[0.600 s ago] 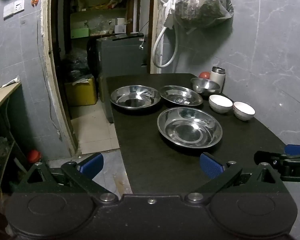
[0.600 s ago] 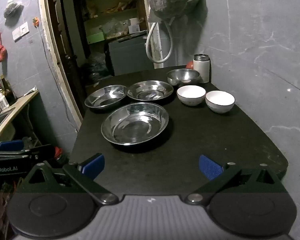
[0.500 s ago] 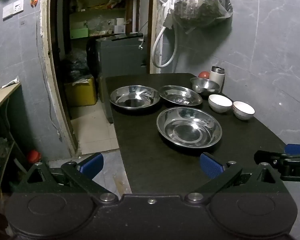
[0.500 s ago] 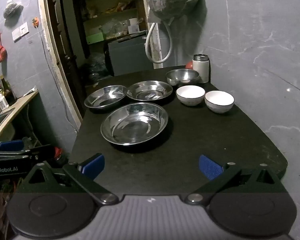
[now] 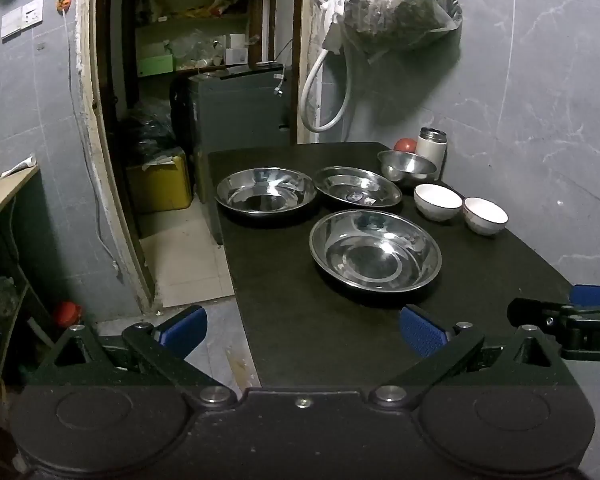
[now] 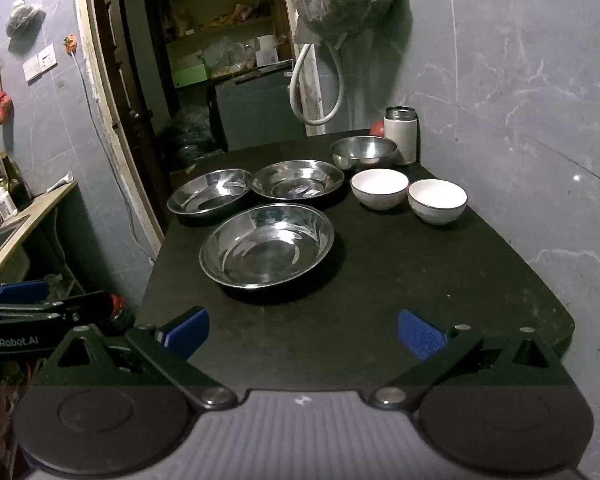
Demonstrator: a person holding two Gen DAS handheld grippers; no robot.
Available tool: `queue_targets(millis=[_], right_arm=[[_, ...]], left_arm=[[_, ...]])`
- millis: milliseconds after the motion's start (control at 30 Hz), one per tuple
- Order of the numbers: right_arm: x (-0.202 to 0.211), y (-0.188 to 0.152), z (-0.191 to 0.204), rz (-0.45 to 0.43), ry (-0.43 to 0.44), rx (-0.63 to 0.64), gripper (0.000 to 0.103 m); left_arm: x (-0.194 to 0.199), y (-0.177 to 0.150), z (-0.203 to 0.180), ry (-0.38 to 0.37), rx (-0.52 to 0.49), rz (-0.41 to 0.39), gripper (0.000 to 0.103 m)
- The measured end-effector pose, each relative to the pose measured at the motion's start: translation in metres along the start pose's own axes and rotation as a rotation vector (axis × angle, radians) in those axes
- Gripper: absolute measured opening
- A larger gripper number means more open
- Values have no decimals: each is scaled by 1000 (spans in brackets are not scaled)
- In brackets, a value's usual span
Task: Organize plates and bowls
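- A dim grey-walled room holds a black bench (image 5: 340, 336) beside an open doorway.
- A red object (image 5: 405, 145) is half hidden behind the white flask (image 5: 431, 148).
- Three steel plates (image 6: 266, 245), a steel bowl (image 6: 364, 151) and two white bowls (image 6: 379, 188) sit near the flask.
- The left claw (image 5: 302, 326) and right claw (image 6: 303, 330) hover at the bench's near edge, well apart from the flask, both spread wide and empty.

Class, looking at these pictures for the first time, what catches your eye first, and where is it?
Three shiny steel plates cluster mid-table on the black table, one nearest, two behind. To their right sit two white bowls, with a steel bowl behind. Both open grippers, left gripper and right gripper, hover at the near edge.
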State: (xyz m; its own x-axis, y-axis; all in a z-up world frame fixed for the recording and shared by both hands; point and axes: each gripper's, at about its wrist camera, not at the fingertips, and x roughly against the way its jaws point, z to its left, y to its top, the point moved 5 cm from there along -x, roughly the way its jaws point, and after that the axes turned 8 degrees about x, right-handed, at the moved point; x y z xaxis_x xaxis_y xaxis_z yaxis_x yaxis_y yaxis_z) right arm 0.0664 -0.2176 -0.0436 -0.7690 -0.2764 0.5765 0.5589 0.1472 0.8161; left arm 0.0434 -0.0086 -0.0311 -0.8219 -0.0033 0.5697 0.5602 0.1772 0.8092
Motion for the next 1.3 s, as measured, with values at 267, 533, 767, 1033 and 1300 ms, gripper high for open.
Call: queue_targets(millis=[267, 533, 767, 1033, 1300], right_arm=[[0, 0, 0, 0, 0, -1, 103], [0, 2, -1, -1, 1, -1, 103], [-1, 2, -2, -1, 1, -3, 103], [-1, 1, -2, -1, 1, -3, 103], [0, 0, -10, 4, 4, -8, 103]], left_arm=[[-1, 0, -2, 0, -3, 3, 102], [-1, 0, -2, 1, -4, 4, 102], [-2, 0, -3, 2, -5, 6, 102], [-7, -4, -10, 2, -10, 8, 102], [-11, -7, -13, 4, -10, 11, 102]])
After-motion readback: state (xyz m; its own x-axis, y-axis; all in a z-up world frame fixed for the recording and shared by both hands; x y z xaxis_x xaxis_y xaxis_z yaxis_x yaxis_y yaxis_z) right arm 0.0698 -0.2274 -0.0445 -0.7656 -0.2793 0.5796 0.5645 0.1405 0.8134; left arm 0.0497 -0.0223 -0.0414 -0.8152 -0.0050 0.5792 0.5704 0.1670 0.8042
